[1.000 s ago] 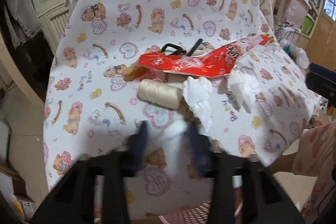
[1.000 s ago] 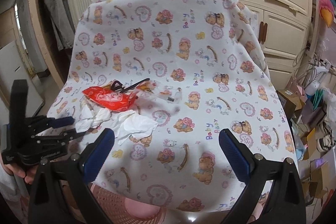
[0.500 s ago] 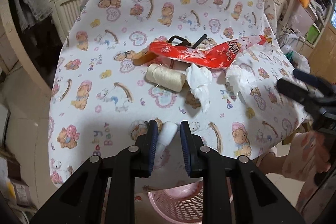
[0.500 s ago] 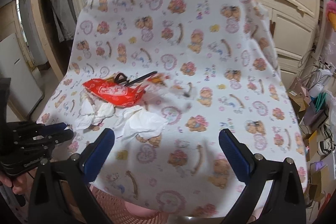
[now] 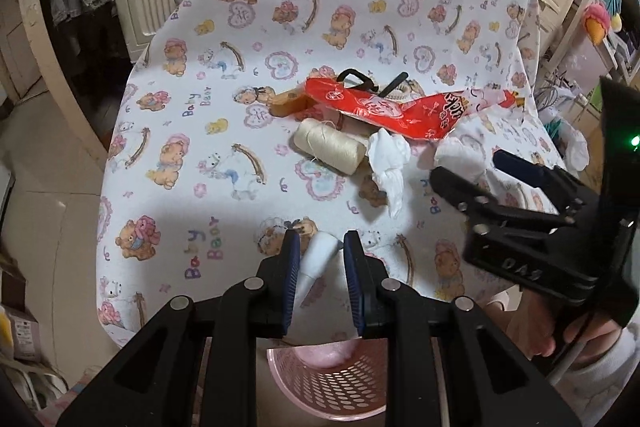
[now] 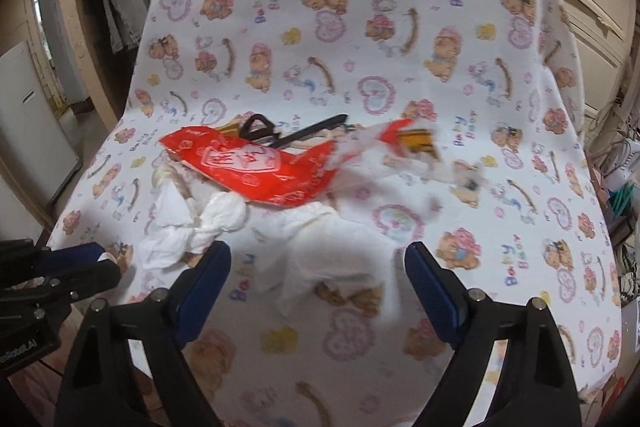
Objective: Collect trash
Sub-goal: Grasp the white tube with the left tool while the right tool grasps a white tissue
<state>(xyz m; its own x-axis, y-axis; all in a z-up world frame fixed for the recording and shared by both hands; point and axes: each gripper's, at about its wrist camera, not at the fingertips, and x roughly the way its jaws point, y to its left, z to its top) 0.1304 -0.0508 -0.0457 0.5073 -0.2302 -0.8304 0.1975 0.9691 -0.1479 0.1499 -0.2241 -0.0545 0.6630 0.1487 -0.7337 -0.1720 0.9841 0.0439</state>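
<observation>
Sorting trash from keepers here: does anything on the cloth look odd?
Yes: a cream thread spool lies on its side among crumpled white tissues and a torn red snack wrapper; it doesn't look like trash.

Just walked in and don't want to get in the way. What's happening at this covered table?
A person is clearing trash with two handheld grippers. The left gripper pinches a white tissue near the table's front edge, above the pink basket on the floor. The right gripper is open, hovering over another crumpled tissue. A red wrapper, more tissues and a thread spool lie on the bear-print cloth.
</observation>
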